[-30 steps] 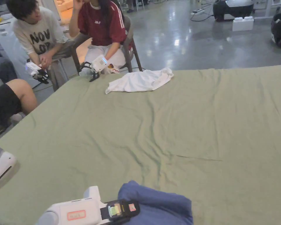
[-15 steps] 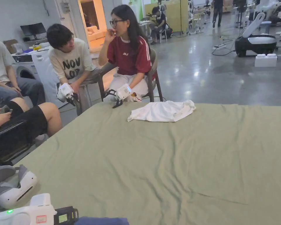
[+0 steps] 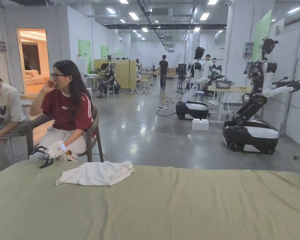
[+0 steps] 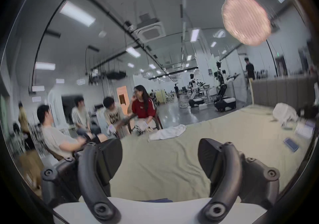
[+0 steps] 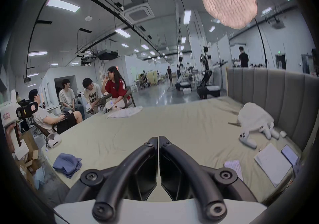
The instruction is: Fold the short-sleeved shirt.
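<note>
The blue shirt (image 5: 67,162), a soft, light, limp heap on the bed (image 5: 172,124), lies below-left of the closed, empty right claw (image 5: 158,138), while the left claw (image 4: 159,150) gapes wide and empty; a hem or shoulder edge seems the best hold.

Your surface is a bed (image 5: 172,127) under a wrinkled green sheet (image 3: 177,206), grey padded headboard (image 5: 276,93) along one side. On it you have:
- white shirt (image 3: 94,173), crumpled, at the far edge;
- blue shirt (image 5: 67,162), bunched, near corner, well apart from the white one;
- white cloth heap (image 5: 253,119) by the headboard, white controllers (image 5: 246,139) just beside it;
- papers (image 5: 272,163) and a phone (image 5: 290,155), side by side;
- white headset (image 5: 53,139) at the edge.
</note>
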A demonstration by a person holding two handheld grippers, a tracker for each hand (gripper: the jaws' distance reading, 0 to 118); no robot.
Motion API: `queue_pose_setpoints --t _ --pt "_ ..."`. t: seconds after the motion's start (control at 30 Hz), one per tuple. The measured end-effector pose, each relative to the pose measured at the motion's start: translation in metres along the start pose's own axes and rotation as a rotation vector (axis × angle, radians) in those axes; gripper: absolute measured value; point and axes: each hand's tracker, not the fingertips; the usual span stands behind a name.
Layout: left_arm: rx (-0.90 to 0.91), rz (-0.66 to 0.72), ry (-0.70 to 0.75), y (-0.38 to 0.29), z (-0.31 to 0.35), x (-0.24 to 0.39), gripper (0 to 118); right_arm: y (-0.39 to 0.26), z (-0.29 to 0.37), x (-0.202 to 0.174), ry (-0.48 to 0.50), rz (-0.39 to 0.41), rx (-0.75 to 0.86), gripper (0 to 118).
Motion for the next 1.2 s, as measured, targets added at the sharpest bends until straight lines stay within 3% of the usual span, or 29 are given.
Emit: queue_pose_setpoints --t 0.03,0.2,0.23,0.47,0.7,0.77,0.8,0.83,0.87,0.9,0.93,0.97,1.0,1.07,1.17,1.2 --pt "0.003 0.017 -0.021 0.001 0.006 0.01 74 -0.003 0.003 0.001 -0.002 -0.006 0.011 0" --pt "-0.008 0.167 -0.162 -0.003 0.018 0.031 7 -0.002 0.015 0.0 -0.004 0.041 0.036 0" --pt "0.001 0.18 -0.195 -0.005 0.017 0.03 0 -0.002 0.016 0.0 -0.006 0.045 0.031 0" --pt "-0.02 0.216 -0.21 -0.006 0.013 0.03 0 -0.011 0.02 0.007 -0.027 -0.005 0.022 0" --pt "-0.024 0.221 -0.225 -0.006 0.013 0.031 0 -0.012 0.019 0.003 -0.021 0.011 0.016 0" --pt "-0.025 0.218 -0.23 -0.005 0.015 0.033 0 -0.013 0.019 0.0 -0.015 0.019 0.021 8" --pt "-0.025 0.215 -0.225 -0.006 0.015 0.033 0 -0.013 0.018 -0.001 -0.011 0.02 0.019 18" --pt "-0.023 0.214 -0.221 -0.006 0.015 0.033 6 -0.013 0.019 -0.002 -0.012 0.023 0.019 37" --pt "-0.019 0.217 -0.225 -0.006 0.016 0.032 22 -0.013 0.019 -0.003 -0.017 0.029 0.027 68" --pt "-0.013 0.221 -0.229 -0.005 0.02 0.032 45 -0.012 0.019 -0.005 -0.024 0.033 0.031 84" --pt "-0.01 0.227 -0.233 -0.005 0.02 0.03 73 -0.011 0.02 -0.005 -0.029 0.039 0.036 93" --pt "-0.013 0.23 -0.229 -0.004 0.019 0.03 103 -0.01 0.021 -0.006 -0.025 0.04 0.046 95" --pt "-0.015 0.231 -0.213 -0.004 0.018 0.03 114 -0.008 0.022 -0.006 -0.02 0.038 0.06 95" --pt "0.007 0.236 -0.218 -0.003 0.022 0.031 117 -0.005 0.023 -0.006 -0.017 0.031 0.073 99" --pt "0.009 0.248 -0.227 -0.001 0.023 0.032 117 -0.002 0.024 -0.008 -0.032 0.029 0.098 117" --pt "0.009 0.25 -0.226 -0.002 0.023 0.033 117 -0.001 0.024 -0.008 -0.032 0.03 0.106 118"
